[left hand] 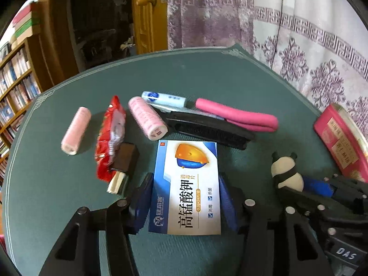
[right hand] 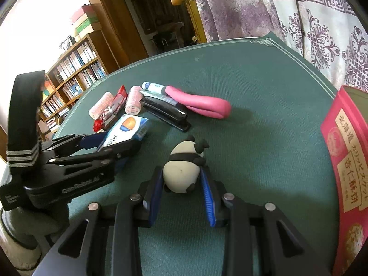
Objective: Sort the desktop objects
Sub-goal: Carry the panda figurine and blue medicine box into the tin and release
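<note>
A blue and white medicine box (left hand: 186,188) lies on the green table mat (left hand: 207,73) between the fingers of my left gripper (left hand: 186,197), whose pads sit at both its sides with slight gaps. It also shows in the right wrist view (right hand: 126,128). A panda figure (right hand: 184,168) lies on the mat between the open fingers of my right gripper (right hand: 181,191), touching neither pad clearly. The panda also shows in the left wrist view (left hand: 285,172).
Behind the box lie two pink rolls (left hand: 147,118), a red snack packet (left hand: 110,135), a black stapler (left hand: 207,126), pink-handled pliers (left hand: 237,115), a white-blue tube (left hand: 163,97) and a small dark block (left hand: 125,158). A red tin (right hand: 345,161) stands at the right edge.
</note>
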